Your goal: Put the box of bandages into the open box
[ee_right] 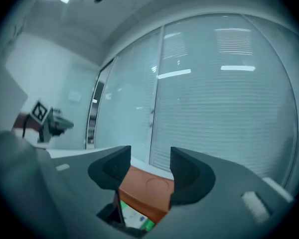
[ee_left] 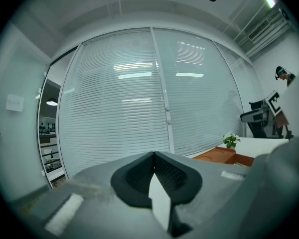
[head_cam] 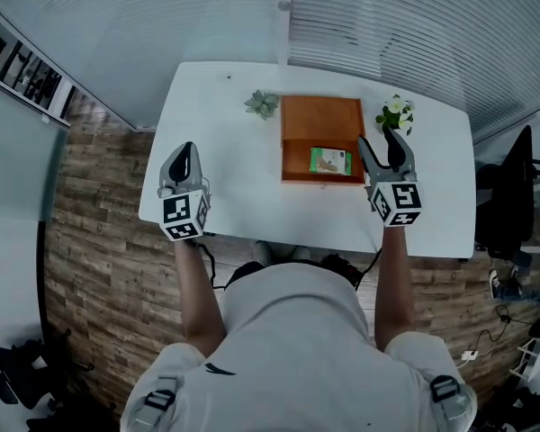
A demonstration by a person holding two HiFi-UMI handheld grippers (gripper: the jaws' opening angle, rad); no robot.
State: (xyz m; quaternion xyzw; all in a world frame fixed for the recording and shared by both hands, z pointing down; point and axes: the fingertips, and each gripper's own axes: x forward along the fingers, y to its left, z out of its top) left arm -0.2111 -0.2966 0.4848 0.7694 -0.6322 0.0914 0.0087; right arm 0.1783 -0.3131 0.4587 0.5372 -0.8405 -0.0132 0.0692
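An orange box [head_cam: 322,115] lies open in the middle of the white table [head_cam: 234,187], its lid folded back. The green-and-white box of bandages [head_cam: 330,161] rests inside its near half. My right gripper [head_cam: 381,139] hangs just right of the orange box, open with nothing between its jaws. In the right gripper view [ee_right: 150,158] the orange box [ee_right: 149,190] and the bandage box [ee_right: 135,219] show past the spread jaws. My left gripper [head_cam: 184,148] is shut and empty over the table's left edge. Its own view [ee_left: 154,156] shows the jaws meeting, with the orange box [ee_left: 224,156] far right.
A small green plant [head_cam: 262,104] stands left of the orange box's far end. A pot of white flowers [head_cam: 395,112] stands close behind my right gripper. Window blinds run behind the table, and a dark chair [head_cam: 513,196] sits at the right.
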